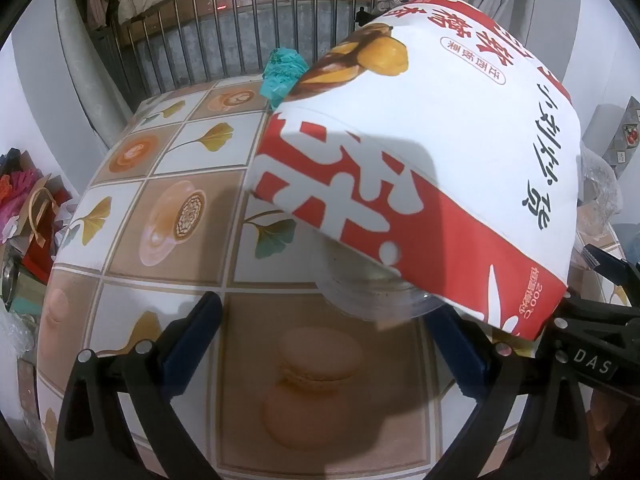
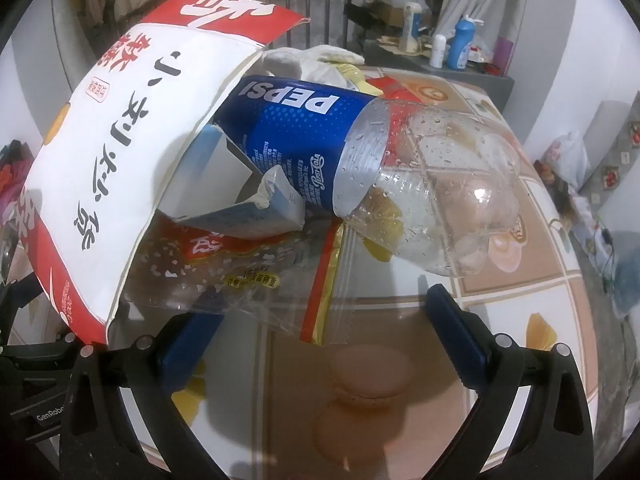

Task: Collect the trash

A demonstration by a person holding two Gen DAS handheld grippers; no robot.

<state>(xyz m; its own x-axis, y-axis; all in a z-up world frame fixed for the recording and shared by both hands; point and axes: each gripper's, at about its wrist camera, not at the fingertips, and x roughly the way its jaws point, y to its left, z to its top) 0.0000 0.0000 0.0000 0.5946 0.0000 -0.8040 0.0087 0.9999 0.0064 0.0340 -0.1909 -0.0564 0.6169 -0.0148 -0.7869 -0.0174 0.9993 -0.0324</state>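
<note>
Hovering over the patterned tablecloth [image 1: 192, 160], left gripper [image 1: 324, 344] has its blue-padded jaws spread wide, nothing between them, only the macaron print below. Just past its right finger, a clear plastic rim [image 1: 372, 292] pokes out from under a big red-and-white paper bag [image 1: 420, 152] printed with chestnuts and Chinese characters; bag lies on its side over the table, tilted up toward the far edge. A crumpled teal wrapper [image 1: 282, 72] sits at the bag's far-left corner, near the metal railing [image 1: 248, 20].

Right gripper [image 2: 324, 332] also spread wide, empty, pointing down at the tablecloth. Just ahead of it, a clear plastic wrapper with red and gold edging [image 2: 256, 276] lies flat, its near edge reaching in over the left finger. Beyond, trash spills from the paper bag's open mouth: an empty Pepsi bottle [image 2: 360, 160] lying base-out toward the right, a torn blue-and-white carton [image 2: 240, 196] leaning against it, and crumpled white tissue [image 2: 312, 60] behind. Bottles and clutter stand on a far ledge [image 2: 440, 64].
</note>
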